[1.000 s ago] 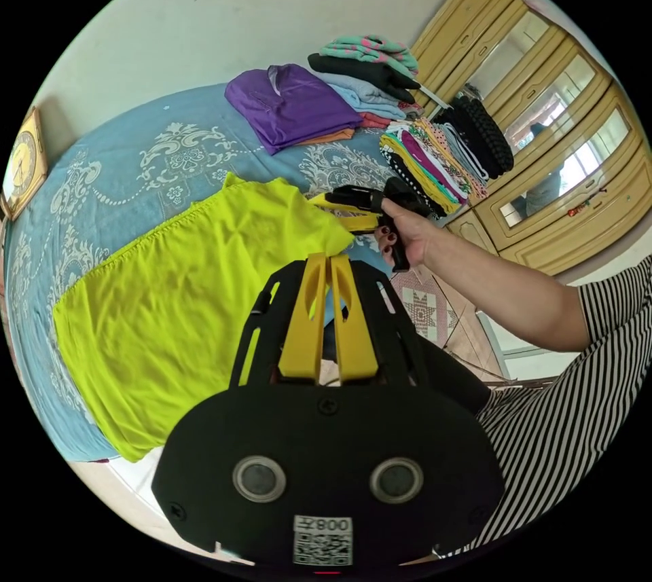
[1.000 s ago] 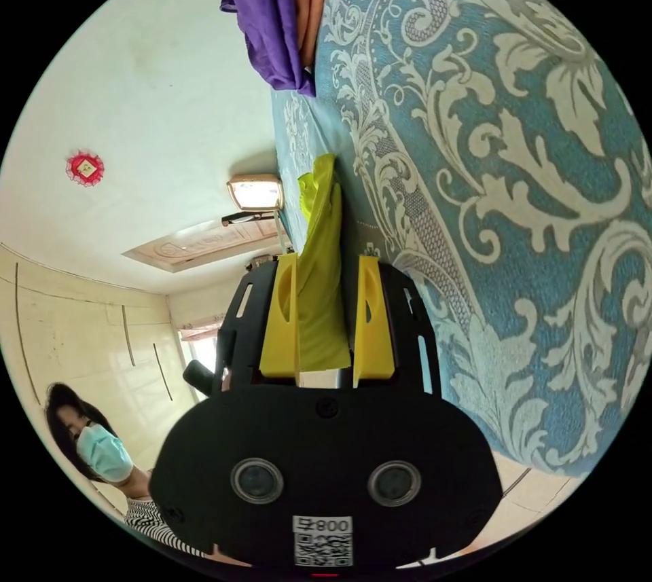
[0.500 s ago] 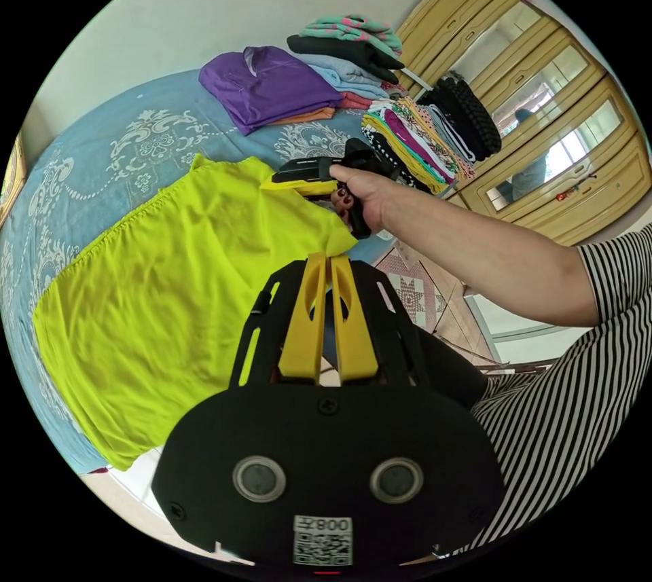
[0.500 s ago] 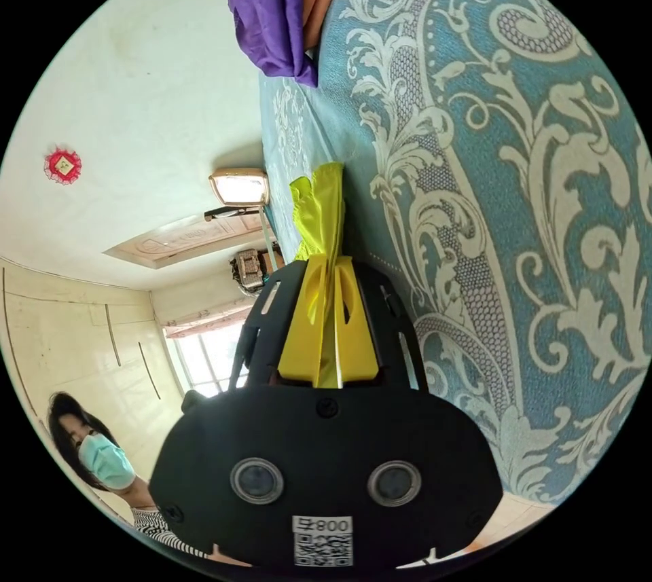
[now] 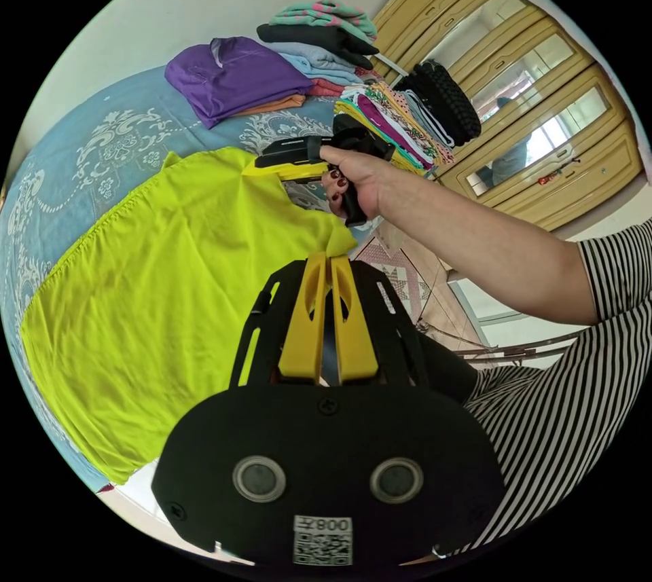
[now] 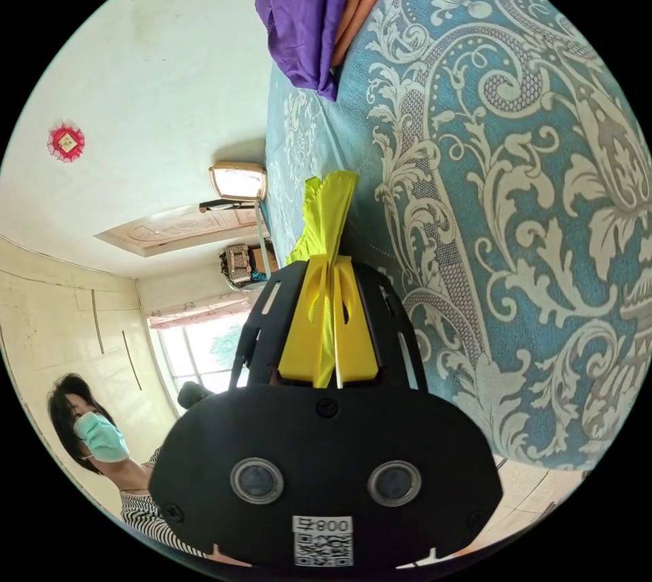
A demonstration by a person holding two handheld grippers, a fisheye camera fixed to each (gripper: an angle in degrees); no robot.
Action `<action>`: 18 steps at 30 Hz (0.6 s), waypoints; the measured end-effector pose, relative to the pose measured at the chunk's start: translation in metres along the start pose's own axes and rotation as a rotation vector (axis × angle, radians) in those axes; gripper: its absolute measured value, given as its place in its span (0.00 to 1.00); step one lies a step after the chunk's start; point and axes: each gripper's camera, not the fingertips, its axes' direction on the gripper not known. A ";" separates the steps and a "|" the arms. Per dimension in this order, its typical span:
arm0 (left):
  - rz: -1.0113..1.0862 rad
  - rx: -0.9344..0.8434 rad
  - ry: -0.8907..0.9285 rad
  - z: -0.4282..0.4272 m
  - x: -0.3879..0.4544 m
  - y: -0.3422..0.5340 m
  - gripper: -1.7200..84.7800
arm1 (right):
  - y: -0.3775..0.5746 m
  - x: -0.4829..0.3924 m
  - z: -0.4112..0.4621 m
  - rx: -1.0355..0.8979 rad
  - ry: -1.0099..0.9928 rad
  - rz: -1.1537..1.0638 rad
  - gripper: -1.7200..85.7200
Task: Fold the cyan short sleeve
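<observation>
Left gripper view: left tongs [image 5: 331,261] pinched on the yellow-green shirt [image 5: 170,283] corner (right tongs [image 6: 326,263] likewise clamp it)

A purple garment [image 5: 227,69] is lying folded on the blue patterned bed [image 5: 102,134], beside stacks of folded clothes [image 5: 380,113]. A wooden wardrobe [image 5: 543,134] is standing just beyond them.

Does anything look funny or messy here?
Nothing is spilled or torn. One odd thing: the task says cyan, but the shirt spread on the bed is yellow-green. Both the left gripper and right gripper pinch its edge.
</observation>
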 end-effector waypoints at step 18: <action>-0.118 0.210 0.019 -0.100 -0.100 0.106 0.03 | -0.012 -0.196 0.057 0.045 0.033 -0.104 0.03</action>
